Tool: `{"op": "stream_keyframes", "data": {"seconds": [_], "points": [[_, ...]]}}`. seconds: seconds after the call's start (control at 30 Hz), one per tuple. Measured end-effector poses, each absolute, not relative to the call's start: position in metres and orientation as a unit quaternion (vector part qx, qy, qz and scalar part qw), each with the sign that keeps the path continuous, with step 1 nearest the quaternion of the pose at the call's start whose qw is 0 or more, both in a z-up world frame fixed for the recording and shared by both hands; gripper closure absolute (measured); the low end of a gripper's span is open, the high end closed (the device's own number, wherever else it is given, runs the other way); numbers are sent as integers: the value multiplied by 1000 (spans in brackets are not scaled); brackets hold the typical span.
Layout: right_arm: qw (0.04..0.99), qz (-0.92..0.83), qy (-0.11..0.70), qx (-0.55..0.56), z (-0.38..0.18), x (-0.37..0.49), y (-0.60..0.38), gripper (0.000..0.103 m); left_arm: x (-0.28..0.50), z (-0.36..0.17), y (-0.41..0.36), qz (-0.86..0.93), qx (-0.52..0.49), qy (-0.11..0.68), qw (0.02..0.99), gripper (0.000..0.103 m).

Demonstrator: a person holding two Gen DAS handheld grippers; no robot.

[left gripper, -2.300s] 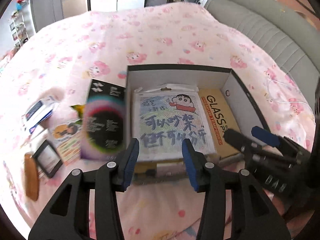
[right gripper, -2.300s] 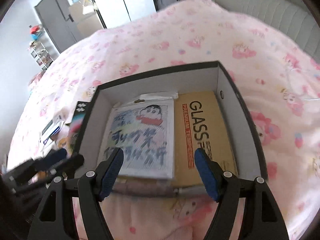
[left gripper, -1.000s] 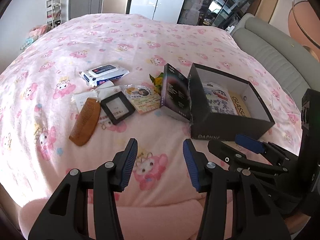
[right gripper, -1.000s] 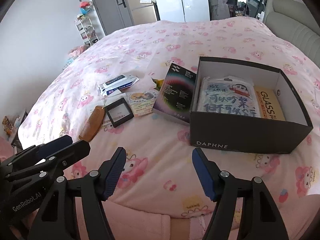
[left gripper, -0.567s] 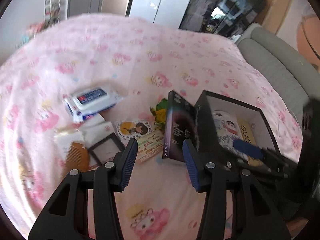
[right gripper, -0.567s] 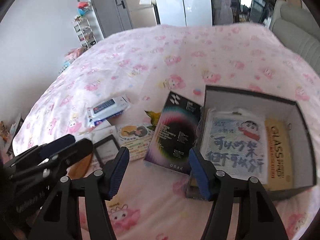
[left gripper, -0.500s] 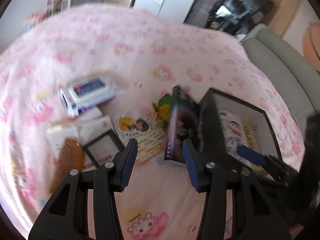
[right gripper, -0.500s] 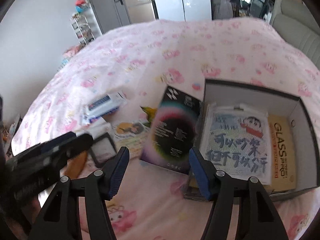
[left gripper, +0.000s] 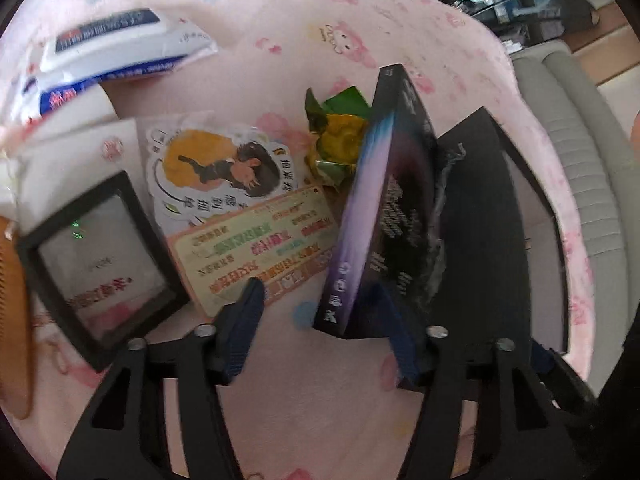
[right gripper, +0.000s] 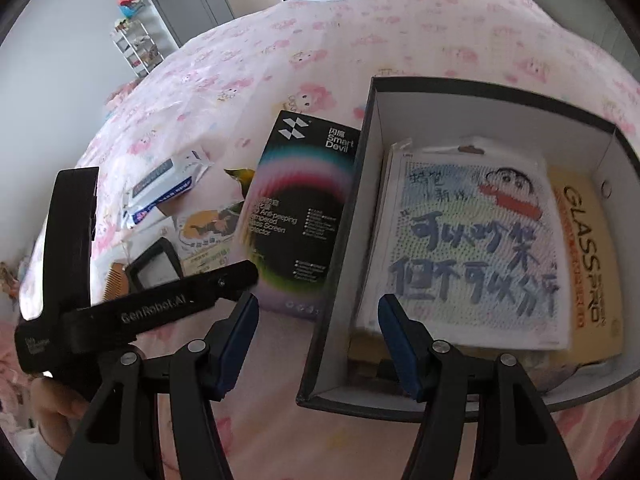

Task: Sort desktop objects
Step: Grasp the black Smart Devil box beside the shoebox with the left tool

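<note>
A black Smart Devil screen-protector box [left gripper: 380, 216] [right gripper: 298, 216] leans against the outer left wall of the black shoebox [left gripper: 488, 240] [right gripper: 340, 240]. My left gripper [left gripper: 320, 324] is open, its fingers astride the leaning box's near bottom corner, not closed on it. My right gripper [right gripper: 316, 320] is open above the shoebox's near left wall. Inside the shoebox lie a cartoon packet [right gripper: 472, 240] and a yellow Glass Pro box [right gripper: 588, 256].
On the pink bedspread [left gripper: 320, 8] lie a black-framed card [left gripper: 96, 264], a sticker card and leaflet [left gripper: 248, 216], a green-yellow wrapper [left gripper: 340, 136], a wipes pack [left gripper: 116, 44] and a wooden comb [left gripper: 12, 320]. A grey sofa [left gripper: 580, 140] is at right.
Both grippers have dropped and moved in close. The left one has closed in on the leaning black box; the right one now hovers over the shoebox's left wall.
</note>
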State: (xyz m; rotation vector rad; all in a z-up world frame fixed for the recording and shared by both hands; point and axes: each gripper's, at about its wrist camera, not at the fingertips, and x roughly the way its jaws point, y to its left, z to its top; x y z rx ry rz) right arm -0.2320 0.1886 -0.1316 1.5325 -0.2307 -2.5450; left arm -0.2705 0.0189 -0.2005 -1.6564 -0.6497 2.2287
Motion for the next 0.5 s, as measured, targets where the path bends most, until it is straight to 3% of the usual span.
{"op": "stream_keyframes", "data": {"seconds": [0.03, 0.5], "points": [[83, -852, -78, 511, -131, -231, 187, 43, -269, -201, 20, 771, -575, -226, 151, 71], [91, -873, -20, 478, -119, -208, 160, 44, -201, -171, -11, 793, -550, -229, 127, 78]]}}
